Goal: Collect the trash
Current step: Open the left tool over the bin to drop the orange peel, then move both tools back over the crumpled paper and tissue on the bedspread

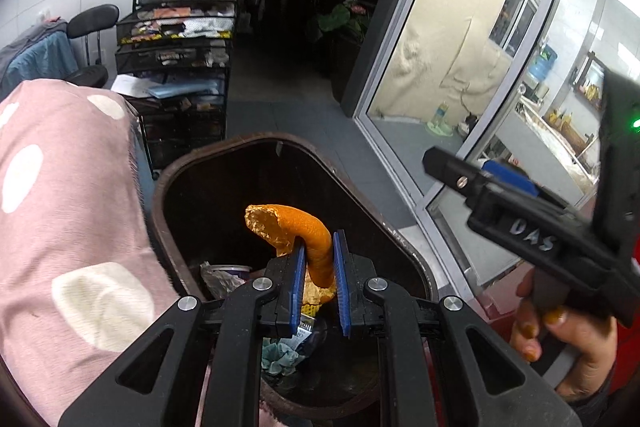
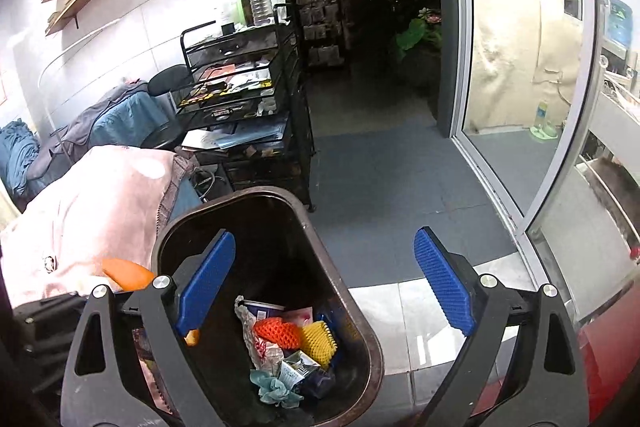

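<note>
The left gripper [image 1: 320, 267] pinches a curled orange peel [image 1: 296, 227] directly over the open brown trash bin [image 1: 400, 239], awaiting release, while the right gripper [image 2: 324, 279] hovers wide open and empty.

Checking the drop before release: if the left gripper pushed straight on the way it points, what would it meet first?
Probably the trash heap in the brown bin. The left gripper, holding an orange peel, points down into the bin's open mouth; depth is unclear.
</note>
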